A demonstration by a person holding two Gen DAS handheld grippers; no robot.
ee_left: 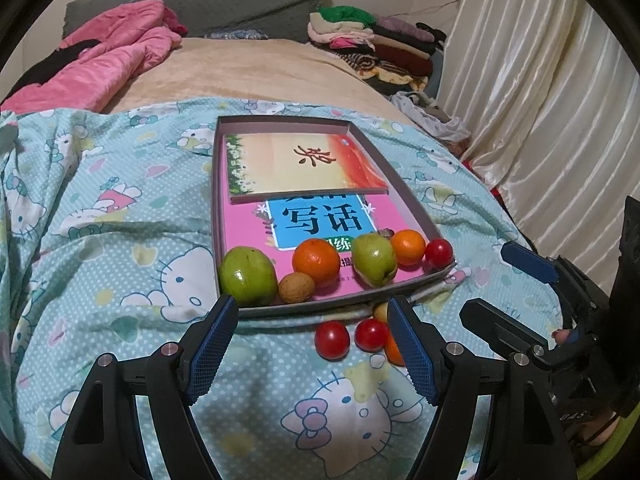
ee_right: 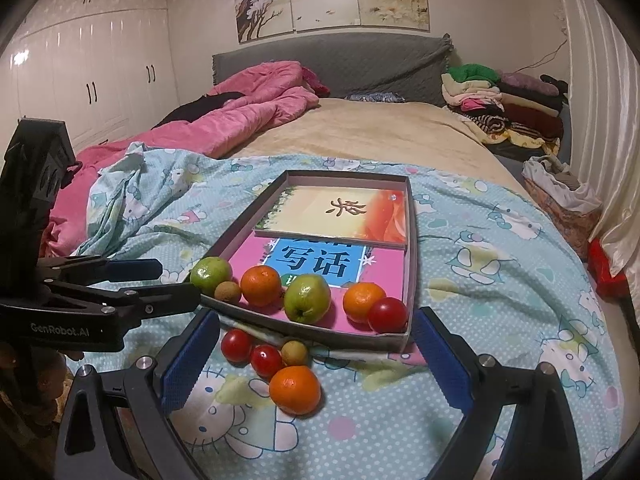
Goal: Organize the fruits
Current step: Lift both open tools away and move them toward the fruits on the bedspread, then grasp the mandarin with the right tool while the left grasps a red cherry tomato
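Observation:
A shallow grey box tray lies on the bed with two books in it. Along its near edge sit a green fruit, a brown nut, an orange, a second green fruit, a smaller orange and a red tomato. In front of the tray lie two tomatoes, a small yellowish fruit and an orange. My left gripper is open and empty. My right gripper is open around the loose fruit without touching it.
The fruit rests on a light blue cartoon-print sheet. A pink quilt is bunched at the far left. Folded clothes are stacked at the far right by a cream curtain.

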